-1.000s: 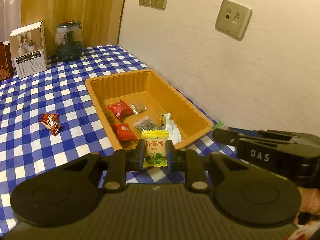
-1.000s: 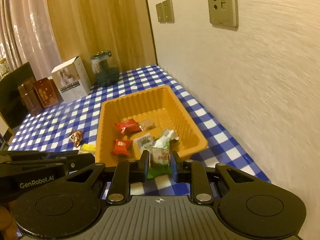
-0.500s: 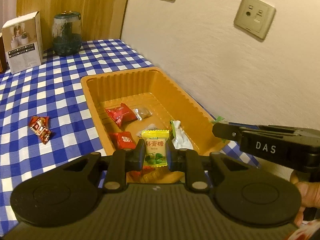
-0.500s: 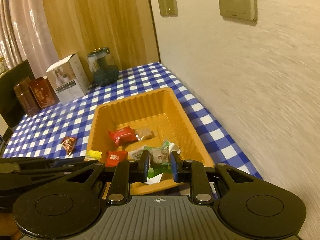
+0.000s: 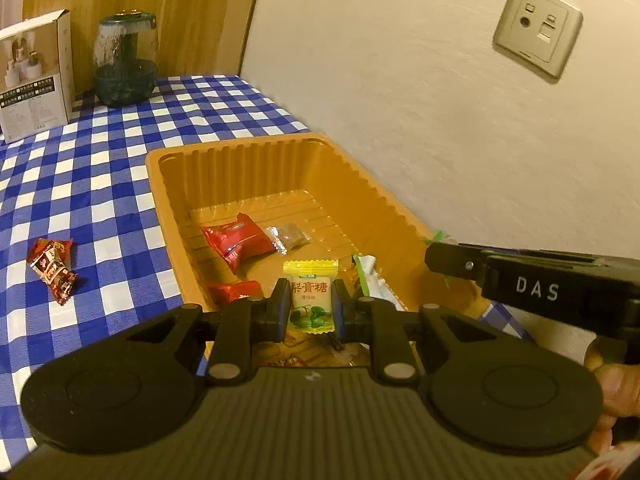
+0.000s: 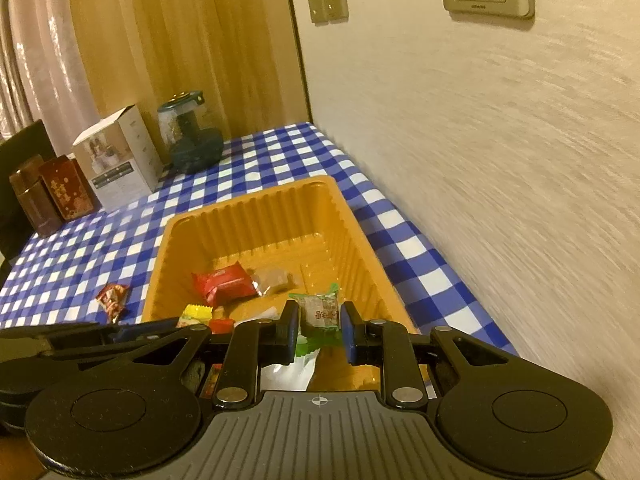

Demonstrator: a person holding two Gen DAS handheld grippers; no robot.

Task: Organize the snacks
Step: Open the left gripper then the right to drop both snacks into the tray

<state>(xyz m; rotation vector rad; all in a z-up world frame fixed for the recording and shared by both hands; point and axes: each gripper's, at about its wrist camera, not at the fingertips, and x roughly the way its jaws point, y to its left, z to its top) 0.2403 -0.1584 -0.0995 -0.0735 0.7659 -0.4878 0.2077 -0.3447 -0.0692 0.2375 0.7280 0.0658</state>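
Tools hover over the ribbed orange plastic tray (image 5: 362, 184) on the blue-checked bench (image 5: 88, 168). Left tool (image 5: 310, 306) clenches a yellow wrapped candy (image 5: 310, 294); right tool (image 6: 319, 326) stands released around a green-edged clear candy packet (image 6: 319, 312).

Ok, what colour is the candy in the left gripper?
Yellow, with green fruit printed low on the candy; clearest in the left wrist view.

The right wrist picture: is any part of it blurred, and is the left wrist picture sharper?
Right wrist view: the wall is streaked with motion blur, while the claw and the green candy in it look sharp. Left wrist view: mostly sharp, the print on the yellow candy is clear; warm dim light and fisheye bending in both.
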